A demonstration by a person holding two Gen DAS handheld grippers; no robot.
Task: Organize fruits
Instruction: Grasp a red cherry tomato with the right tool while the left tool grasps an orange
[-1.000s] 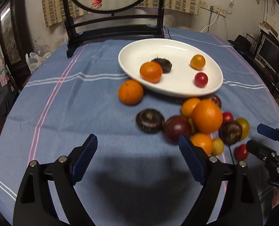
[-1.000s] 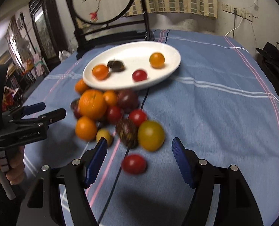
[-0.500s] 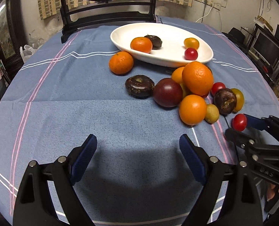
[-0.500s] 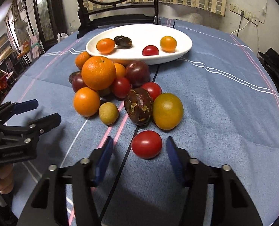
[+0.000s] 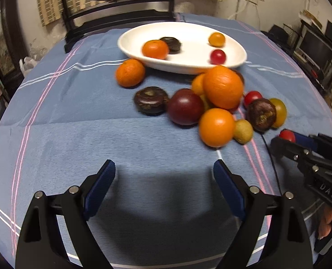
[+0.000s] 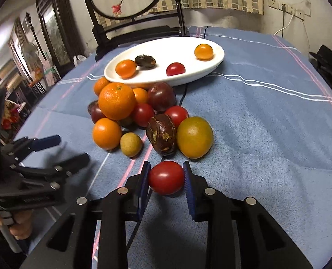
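Observation:
The jaws of my right gripper [image 6: 166, 176] are closing on a red tomato [image 6: 166, 177] that rests on the blue cloth, and both blue pads touch its sides. The left wrist view shows the same tomato [image 5: 287, 135] peeking out between that gripper's fingers. Beyond it lies a pile of fruit topped by a big orange [image 6: 116, 100], with a yellow-green tomato [image 6: 194, 137] and a dark wrinkled fruit [image 6: 162, 134] nearest. Further back, the white oval plate [image 6: 217, 60] holds several small fruits. My left gripper [image 5: 163, 174] hangs open over bare cloth, short of the pile.
A loose mandarin [image 5: 130, 72] and a dark round fruit [image 5: 151, 99] lie left of the pile. A dark wooden chair [image 6: 139, 29] stands behind the plate at the table's far edge. A thin black cable [image 6: 184, 94] runs across the cloth under the fruit.
My right gripper's fingers have drawn in around the red tomato until the pads touch it. The left gripper has moved in toward the pile, still open.

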